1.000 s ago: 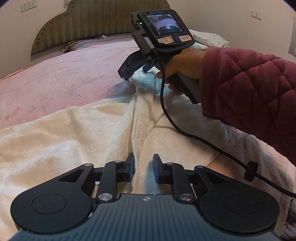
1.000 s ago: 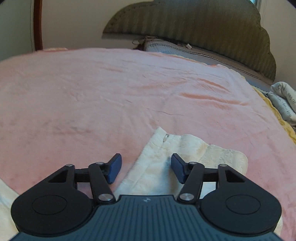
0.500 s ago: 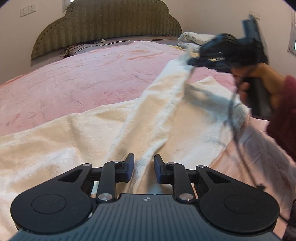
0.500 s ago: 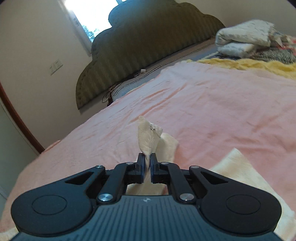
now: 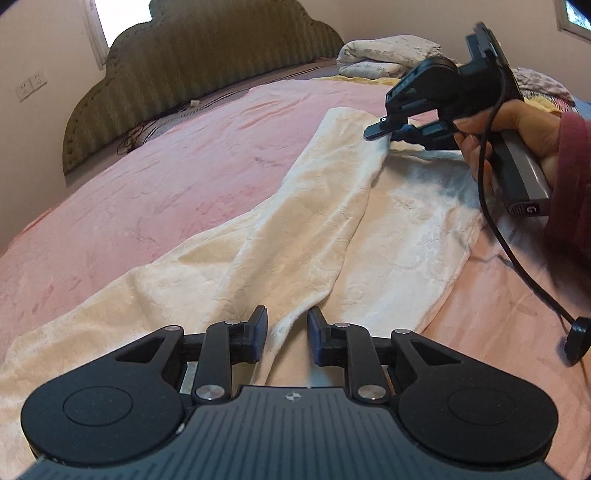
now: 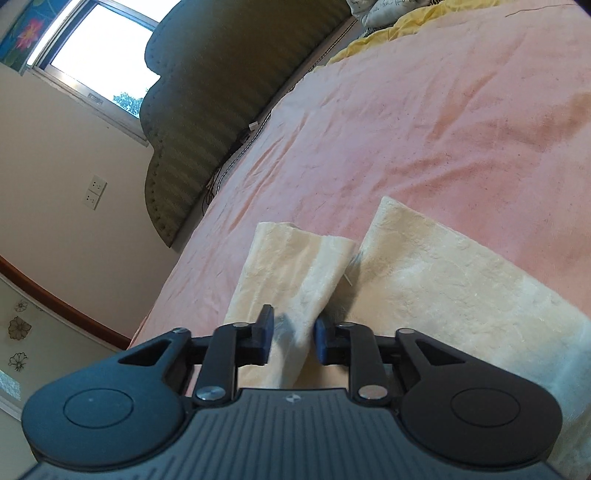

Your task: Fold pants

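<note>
Cream fleece pants [image 5: 314, 221] lie on a pink bed cover [image 5: 147, 192]. One leg is folded across onto the other. My left gripper [image 5: 284, 338] is open, its jaws either side of a ridge of the fabric near the pants' near end. My right gripper [image 6: 293, 343] is open low over the leg ends [image 6: 295, 258], fabric between its jaws but not pinched. In the left wrist view the right gripper [image 5: 384, 131] hovers at the far leg ends, held by a hand in a maroon sleeve.
A padded green headboard [image 5: 207, 62] stands at the far end of the bed. Folded bedding [image 5: 388, 55] and a yellow blanket [image 6: 388, 33] sit at the bed's far right. A black cable [image 5: 517, 258] hangs from the right gripper.
My right gripper, shut on a leg end half a second ago, carried it across onto the other leg and has opened, letting it go. My left gripper stayed in place, open.
</note>
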The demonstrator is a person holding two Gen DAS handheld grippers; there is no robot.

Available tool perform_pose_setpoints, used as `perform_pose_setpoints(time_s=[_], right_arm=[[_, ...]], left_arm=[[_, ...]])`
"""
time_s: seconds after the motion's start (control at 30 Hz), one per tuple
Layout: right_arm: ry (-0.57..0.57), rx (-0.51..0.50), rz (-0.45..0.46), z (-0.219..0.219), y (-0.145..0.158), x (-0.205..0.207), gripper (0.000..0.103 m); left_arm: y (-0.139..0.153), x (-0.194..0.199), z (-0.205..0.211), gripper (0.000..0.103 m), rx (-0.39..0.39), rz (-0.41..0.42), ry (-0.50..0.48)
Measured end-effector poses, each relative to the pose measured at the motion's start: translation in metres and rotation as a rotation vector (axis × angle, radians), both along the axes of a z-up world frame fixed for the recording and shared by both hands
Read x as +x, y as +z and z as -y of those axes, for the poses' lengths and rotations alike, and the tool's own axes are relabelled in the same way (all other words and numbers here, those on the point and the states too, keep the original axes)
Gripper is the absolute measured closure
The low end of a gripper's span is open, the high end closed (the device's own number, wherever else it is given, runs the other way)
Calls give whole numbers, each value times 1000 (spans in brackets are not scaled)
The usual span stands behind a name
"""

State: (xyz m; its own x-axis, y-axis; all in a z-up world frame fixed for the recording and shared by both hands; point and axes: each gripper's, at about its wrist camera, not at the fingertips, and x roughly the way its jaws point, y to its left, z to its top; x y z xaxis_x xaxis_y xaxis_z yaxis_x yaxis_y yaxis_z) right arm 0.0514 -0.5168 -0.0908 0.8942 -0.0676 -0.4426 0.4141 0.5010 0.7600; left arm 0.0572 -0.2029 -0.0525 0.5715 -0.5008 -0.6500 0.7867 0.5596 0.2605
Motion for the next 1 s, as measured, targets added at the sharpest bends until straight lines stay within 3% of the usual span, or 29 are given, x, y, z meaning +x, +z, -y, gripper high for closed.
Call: perform_pose_setpoints(time_s=[0.07,0.1,0.2,0.3,0.4,0.47,0.53,0.6,0.63,0.7,0.83,0.9,1.0], right_arm=[[-5,-45,22,-4,12,-7,98],[-3,-62,39,-7,19,-12,98],[17,-117,103,-13,49,-31,99],[55,-186,120,-18,76,-35,99],[112,-220,79,-16,96,-8,99],[146,-227,71,-17,111,18,99],[165,-249,188,-25,136,20,99],[172,-319,340,-39,162,4,99],[164,-357,410,-46,170,-10,99],[128,-368,424,-48,167,-35,99],[-1,-284,124,-23,98,-74,98],[-49,-165,38,-8,56,-94,98],[-78,-106,-30,-1,22,-110,98]], left_arm=[[-2,-3,2,74,11,27,5],[-2,-4,3,86,10,28,9],[2,-5,0,101,-9,13,13],[16,-1,-11,102,-93,-47,9],[37,22,-22,102,-173,-51,132],[60,39,-38,101,-273,-18,242],[89,44,-61,101,-431,8,325],[110,34,-75,101,-532,68,330],[115,26,-76,101,-531,106,307],[108,11,-62,101,-407,111,207],[50,-1,-27,100,-199,-158,17],[31,-9,-12,100,-135,-167,-14],[24,-11,-3,100,-100,-141,-22]])
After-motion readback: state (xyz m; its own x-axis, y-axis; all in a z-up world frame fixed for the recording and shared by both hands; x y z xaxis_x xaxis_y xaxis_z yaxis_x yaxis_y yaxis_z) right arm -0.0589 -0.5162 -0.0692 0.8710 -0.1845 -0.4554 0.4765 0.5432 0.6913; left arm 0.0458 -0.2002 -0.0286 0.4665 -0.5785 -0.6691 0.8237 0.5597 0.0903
